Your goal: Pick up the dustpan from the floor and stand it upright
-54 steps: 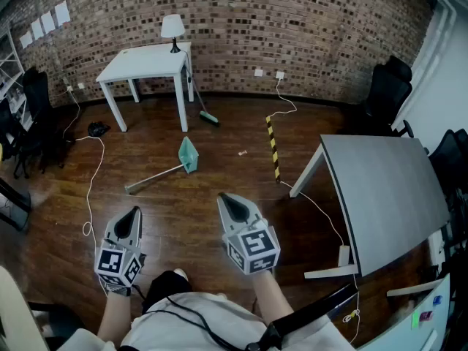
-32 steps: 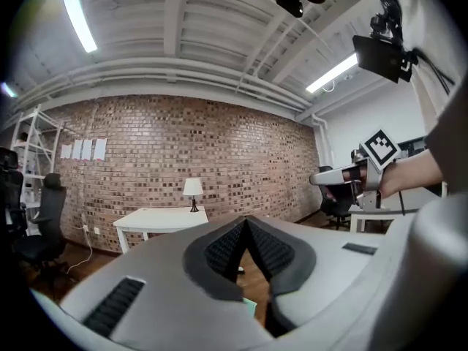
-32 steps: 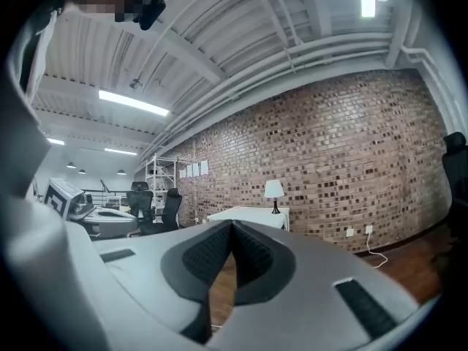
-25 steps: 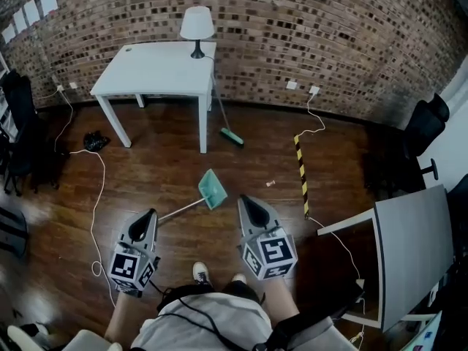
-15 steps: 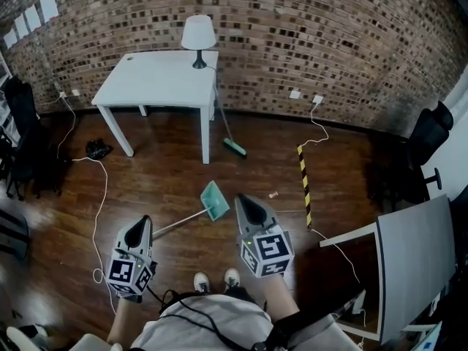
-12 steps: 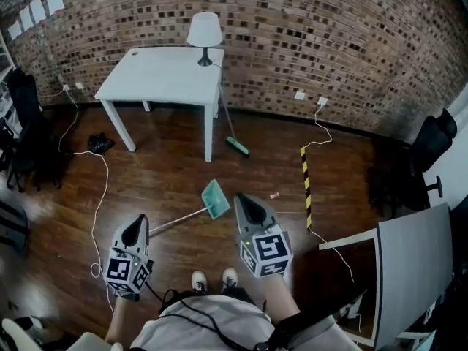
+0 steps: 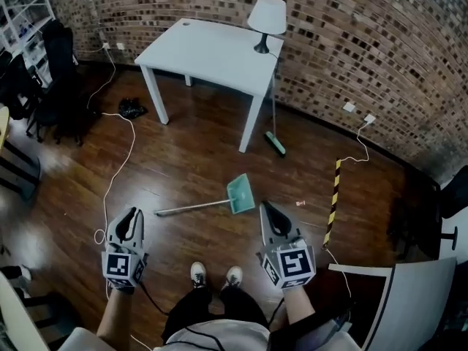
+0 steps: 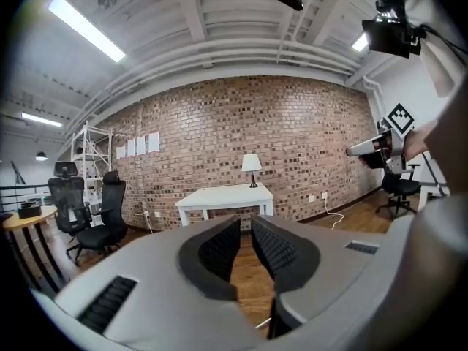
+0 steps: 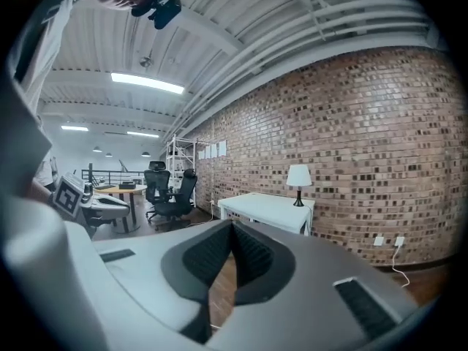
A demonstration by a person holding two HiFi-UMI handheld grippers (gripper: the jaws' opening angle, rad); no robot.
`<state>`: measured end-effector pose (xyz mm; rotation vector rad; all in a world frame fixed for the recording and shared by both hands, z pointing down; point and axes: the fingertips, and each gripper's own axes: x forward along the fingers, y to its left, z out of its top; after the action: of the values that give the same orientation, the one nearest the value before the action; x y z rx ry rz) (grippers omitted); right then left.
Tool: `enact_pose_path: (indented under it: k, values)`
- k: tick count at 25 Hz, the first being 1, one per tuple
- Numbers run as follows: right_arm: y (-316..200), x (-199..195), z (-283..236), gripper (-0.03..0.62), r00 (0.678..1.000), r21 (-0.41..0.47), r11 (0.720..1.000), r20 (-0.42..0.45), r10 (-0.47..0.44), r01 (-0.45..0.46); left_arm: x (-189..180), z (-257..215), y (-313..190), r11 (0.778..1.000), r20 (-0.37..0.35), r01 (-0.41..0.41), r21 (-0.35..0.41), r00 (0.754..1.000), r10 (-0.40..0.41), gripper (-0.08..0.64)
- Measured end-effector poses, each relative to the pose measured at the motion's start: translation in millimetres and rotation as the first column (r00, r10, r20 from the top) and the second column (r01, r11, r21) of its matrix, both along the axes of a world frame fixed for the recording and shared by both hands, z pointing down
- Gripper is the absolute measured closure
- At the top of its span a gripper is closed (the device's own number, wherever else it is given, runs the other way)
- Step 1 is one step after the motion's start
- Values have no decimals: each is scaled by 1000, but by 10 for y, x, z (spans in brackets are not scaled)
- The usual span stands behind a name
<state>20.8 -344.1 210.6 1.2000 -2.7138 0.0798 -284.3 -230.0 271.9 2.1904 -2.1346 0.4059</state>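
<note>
Evidently the dustpan [image 7: 239,194] (flat, untouched) is yet to be gripped: near it, the left gripper [image 7: 132,216] has just been parted slightly with nothing between its jaws, and the right gripper [image 7: 268,210] is closed and empty; the handle must be reached next.

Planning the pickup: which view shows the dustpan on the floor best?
Head view: the whole dustpan lies on the floor, handle pointing left. Both gripper views aim across the room and give no clear sight of it.

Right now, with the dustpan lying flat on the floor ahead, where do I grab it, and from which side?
Probably the long thin handle, near its middle, coming from above with the jaws across it. The dustpan lies flat, the handle running left from its wide green end, and that end looks too broad for the jaws.
</note>
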Motion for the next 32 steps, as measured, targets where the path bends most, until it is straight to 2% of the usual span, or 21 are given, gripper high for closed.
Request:
enact_pose_path:
  k: [2,4,8,12,18,23,28,32]
  values:
    - [-89,-176,231,597,999,-2,999,-7,-37,37,-242,191,7,999,-12,52,-8,999,-52,460]
    - [-123,-361,519,597,997,-14,997,-4,-76,76,-436,491,52,995,-29,90,-31,995,-91,453]
    - [-98,-734,1300,595,986,-55,984,-8,-169,168,-667,1335,98,993,-43,87,-74,995,-90,452]
    - [-5,-1040,2305,589,976,-96,973,-28,-215,212,-991,2430,170,983,-67,119,-140,989,-129,451]
    - [-101,-1281,3680,588,966,-131,960,-43,-256,249,-1416,4163,59,962,-97,168,-215,977,-192,423]
    - [-313,-1301,4646,588,963,-108,960,-44,-266,260,-1601,5484,-78,956,-60,184,-230,977,-203,365]
    - [-582,-1245,5491,588,965,-30,966,-57,-257,255,-1870,6758,-194,948,-40,222,-229,971,-237,319]
    - [-725,-1092,5999,588,973,-9,974,-58,-225,225,-2050,7599,-142,927,-17,261,-268,961,-276,302]
